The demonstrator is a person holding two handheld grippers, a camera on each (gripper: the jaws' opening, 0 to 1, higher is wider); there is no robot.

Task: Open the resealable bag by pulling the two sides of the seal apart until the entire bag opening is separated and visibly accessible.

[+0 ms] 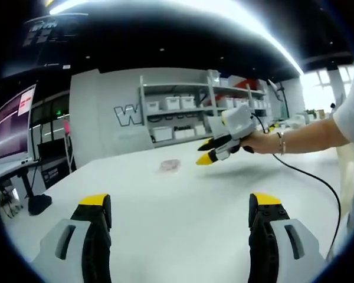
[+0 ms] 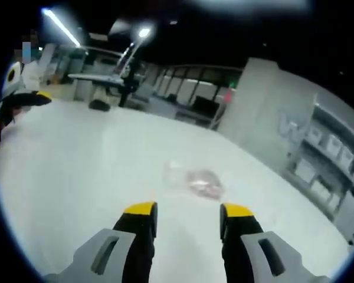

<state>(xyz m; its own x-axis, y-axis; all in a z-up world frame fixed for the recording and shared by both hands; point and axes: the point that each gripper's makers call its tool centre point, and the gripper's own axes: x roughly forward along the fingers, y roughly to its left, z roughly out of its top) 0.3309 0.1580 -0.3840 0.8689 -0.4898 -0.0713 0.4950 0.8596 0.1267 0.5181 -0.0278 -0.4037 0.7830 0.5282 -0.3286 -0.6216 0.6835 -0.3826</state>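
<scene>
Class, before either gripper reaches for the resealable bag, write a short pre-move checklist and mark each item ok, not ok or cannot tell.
1. Bag lies flat on the white table: ok.
2. Left gripper open, holding nothing: ok.
3. Right gripper open, holding nothing: ok.
4. Right gripper lined up just short of the bag: ok.
5. Seal edge located: cannot tell, too blurred.
6. Bag opening separated: cannot tell.

bag (image 1: 170,165) small and blurred in left gripper view, seal unreadable, contents in right gripper view (image 2: 196,180) a pinkish smear, left gripper (image 2: 12,109) cut off at right gripper view's edge, jaw gap unreadable there, shelf bins (image 1: 172,103) too blurred to read
</scene>
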